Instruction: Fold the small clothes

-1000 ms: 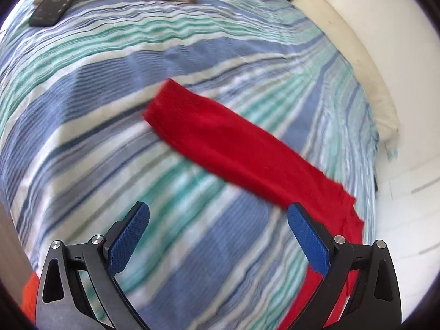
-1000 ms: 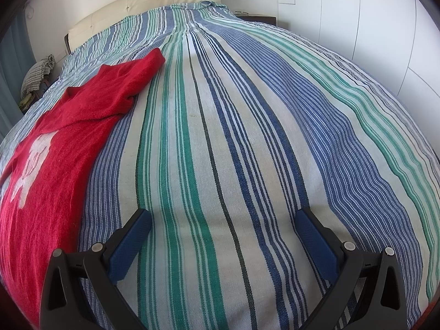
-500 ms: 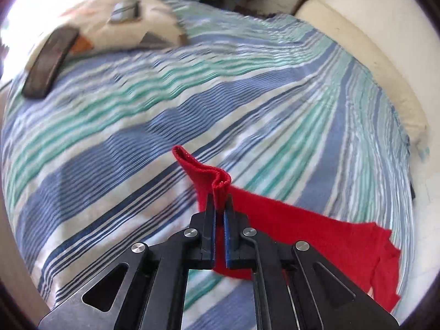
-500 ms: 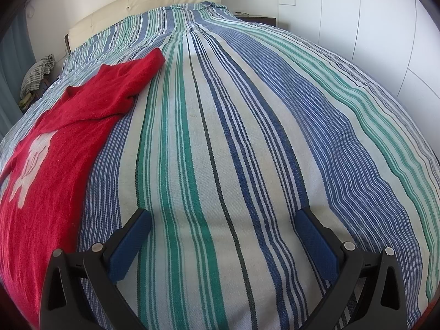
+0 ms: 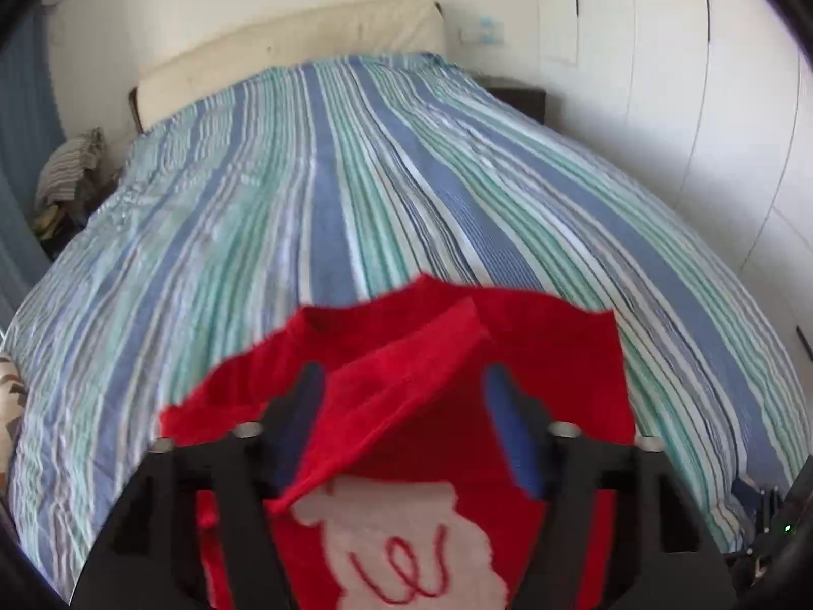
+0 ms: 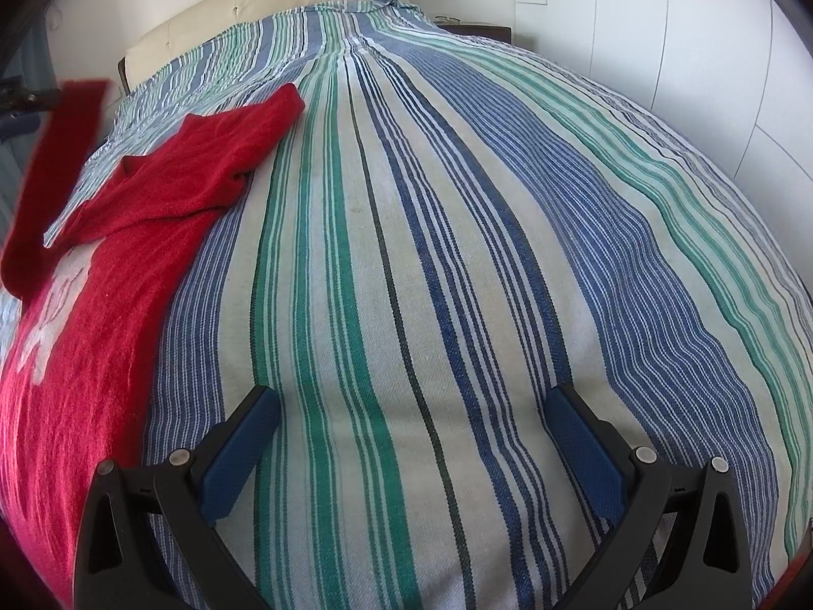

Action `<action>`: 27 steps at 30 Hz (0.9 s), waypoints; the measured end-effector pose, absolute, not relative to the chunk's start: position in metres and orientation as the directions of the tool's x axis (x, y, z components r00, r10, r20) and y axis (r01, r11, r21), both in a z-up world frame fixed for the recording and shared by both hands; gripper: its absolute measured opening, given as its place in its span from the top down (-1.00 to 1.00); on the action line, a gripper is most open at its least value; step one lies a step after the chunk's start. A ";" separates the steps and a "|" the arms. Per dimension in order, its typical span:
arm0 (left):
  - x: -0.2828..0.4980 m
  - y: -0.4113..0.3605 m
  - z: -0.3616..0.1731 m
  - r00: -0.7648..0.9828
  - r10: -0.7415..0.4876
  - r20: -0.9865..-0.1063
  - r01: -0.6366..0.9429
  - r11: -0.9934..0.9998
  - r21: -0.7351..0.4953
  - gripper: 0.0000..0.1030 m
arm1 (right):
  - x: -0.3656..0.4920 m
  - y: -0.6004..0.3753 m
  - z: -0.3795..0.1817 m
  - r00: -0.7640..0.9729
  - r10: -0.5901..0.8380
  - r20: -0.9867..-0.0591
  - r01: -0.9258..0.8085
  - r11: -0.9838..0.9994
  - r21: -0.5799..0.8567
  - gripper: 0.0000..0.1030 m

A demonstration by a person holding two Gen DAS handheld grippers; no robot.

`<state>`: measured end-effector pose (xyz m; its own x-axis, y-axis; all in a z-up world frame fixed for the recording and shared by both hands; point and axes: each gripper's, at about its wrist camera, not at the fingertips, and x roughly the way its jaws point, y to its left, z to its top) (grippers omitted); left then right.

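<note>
While the left gripper (image 5: pixel 401 422) hangs over the red sweater (image 5: pixel 549 356), its jaws are opening and one sleeve (image 5: pixel 386 396) lies slack between them, no longer pinched, draped across the chest above the white motif (image 5: pixel 406 539). The right gripper (image 6: pixel 411 437) hovers over bare striped bedspread (image 6: pixel 457 203), jaws spread wide and empty; the sweater lies to its left, the other sleeve (image 6: pixel 239 137) stretched out flat ahead and to the left of the jaws. Judged progress: early. One sleeve is being folded inward; the second sleeve, the sides and the final fold of the body appear not yet done.
</note>
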<state>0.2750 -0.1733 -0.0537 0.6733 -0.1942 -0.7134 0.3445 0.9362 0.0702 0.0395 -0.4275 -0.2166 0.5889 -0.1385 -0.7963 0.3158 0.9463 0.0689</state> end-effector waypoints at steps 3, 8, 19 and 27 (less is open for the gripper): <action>0.236 -0.172 -0.091 0.592 -0.250 -0.767 0.413 0.911 0.021 -0.49 | 0.039 -0.428 -0.216 0.591 -0.135 -0.796 0.314 0.947 0.072 -1.00; 0.199 -0.078 -0.113 0.570 -0.205 -0.796 0.285 0.958 -0.042 -0.47 | 0.040 -0.429 -0.217 0.589 -0.136 -0.797 0.313 0.947 0.070 -1.00; 0.255 0.001 -0.164 0.581 -0.083 -0.810 0.145 0.989 0.003 -0.26 | 0.040 -0.422 -0.219 0.590 -0.161 -0.791 0.317 0.948 0.044 -1.00; 0.260 0.047 -0.189 0.615 -0.124 -0.779 -0.074 0.974 -0.214 0.88 | 0.037 -0.421 -0.220 0.596 -0.162 -0.786 0.316 0.948 0.043 -1.00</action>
<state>0.2602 0.0467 -0.1895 0.6149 -0.1239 -0.7789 -0.0745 0.9741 -0.2137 0.0367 -0.4206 -0.2202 0.5960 -0.1624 -0.7864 0.3156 0.9479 0.0434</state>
